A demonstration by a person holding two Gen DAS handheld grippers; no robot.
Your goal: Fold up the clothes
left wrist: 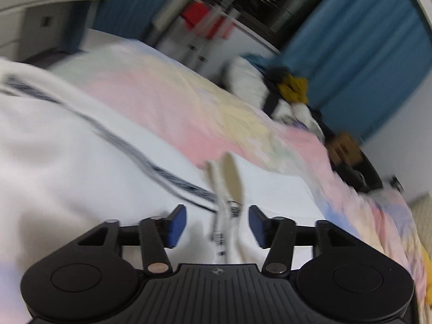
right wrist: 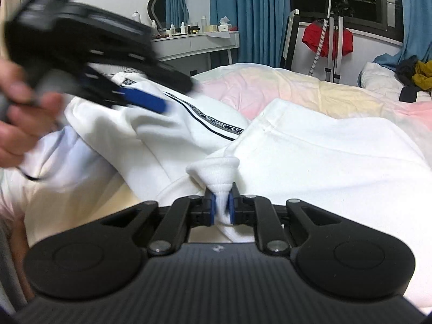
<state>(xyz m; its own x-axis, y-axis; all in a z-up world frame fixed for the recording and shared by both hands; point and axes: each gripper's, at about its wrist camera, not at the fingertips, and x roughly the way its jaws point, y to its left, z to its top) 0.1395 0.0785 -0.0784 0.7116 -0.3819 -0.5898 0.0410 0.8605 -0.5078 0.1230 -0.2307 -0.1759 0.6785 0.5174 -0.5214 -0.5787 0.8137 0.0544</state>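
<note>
Right wrist view: the right gripper (right wrist: 221, 208) has its blue-padded fingers (right wrist: 211, 207) clamped on a ribbed white cuff (right wrist: 216, 174), which bunches up in a small cone just beyond the pads; the cuff belongs to a white garment (right wrist: 310, 156) spread over the near part of a bed (right wrist: 297, 86) with a pastel pink and yellow cover; a dark stripe with lettering (right wrist: 216, 122) runs across the garment's far left fold; at the upper left the left gripper (right wrist: 151, 102), heavily blurred, hangs above the garment, tilted down to the right, held in a hand (right wrist: 19, 113) at the left edge; whether its fingers touch the cloth cannot be told from here; left wrist view: the left gripper (left wrist: 217, 225) shows its fingers (left wrist: 176, 225) well apart, holding nothing, with a white drawstring or zip edge (left wrist: 220, 216) lying between them on the garment (left wrist: 67, 148); this view is smeared and tilted, so the stripe (left wrist: 121, 143) and the bed cover (left wrist: 175, 100) are hard to read; the bed's far right corner carries a pile of dark and mustard clothes (left wrist: 291, 86), blurred; blue curtains (right wrist: 248, 16) hang behind.
</note>
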